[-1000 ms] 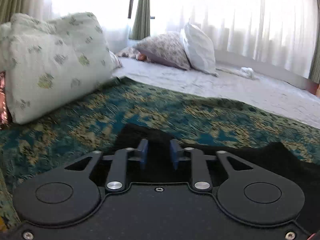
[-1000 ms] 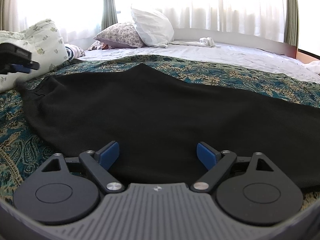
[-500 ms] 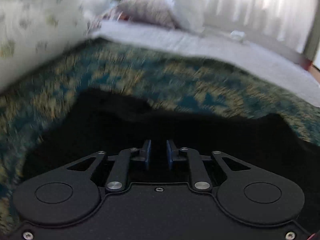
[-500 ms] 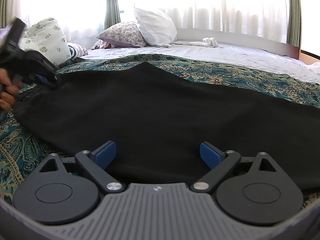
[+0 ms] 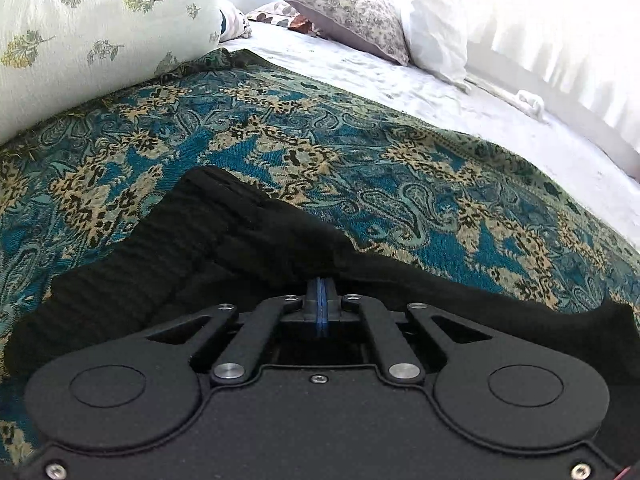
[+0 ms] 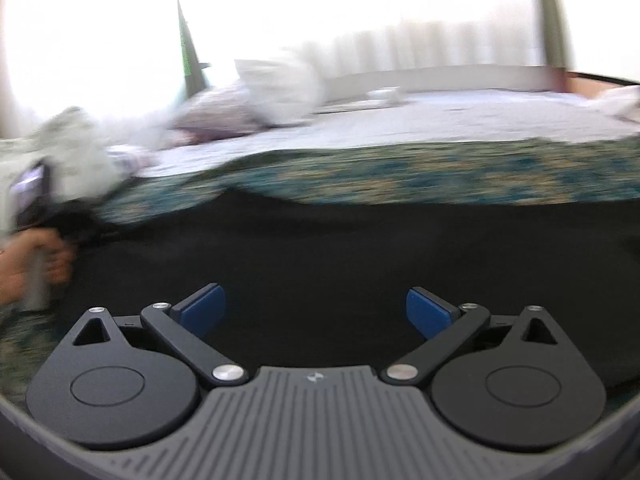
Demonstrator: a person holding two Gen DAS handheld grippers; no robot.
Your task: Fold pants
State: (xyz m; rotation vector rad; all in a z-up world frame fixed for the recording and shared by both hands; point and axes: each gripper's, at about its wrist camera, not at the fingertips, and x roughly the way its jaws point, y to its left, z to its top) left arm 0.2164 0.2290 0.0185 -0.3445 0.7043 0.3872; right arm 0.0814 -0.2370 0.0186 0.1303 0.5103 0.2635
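Observation:
Black pants [image 6: 360, 248] lie spread across a teal patterned bedspread [image 5: 400, 184]. In the left wrist view their bunched edge [image 5: 240, 240] rises in a fold right at my left gripper [image 5: 322, 300], whose blue pads meet with the cloth pinched at their tips. The right wrist view, which is blurred, shows that left gripper [image 6: 32, 192] at the far left in a person's hand [image 6: 32, 268], with the cloth drawn up to it. My right gripper [image 6: 316, 312] hovers low over the middle of the pants. Its jaws are opening wide and the pads press on nothing.
A large leaf-print pillow [image 5: 80, 32] sits at the left edge of the bedspread. Beyond it lie a white sheet [image 5: 440, 92], a flowered pillow [image 5: 352, 12] and a white pillow [image 5: 436, 28], with bright curtains [image 6: 420, 48] behind.
My left gripper dropped onto the pants' edge and its jaws closed on the cloth. My right gripper's jaws spread wider and it shifted sideways, which blurs its view.

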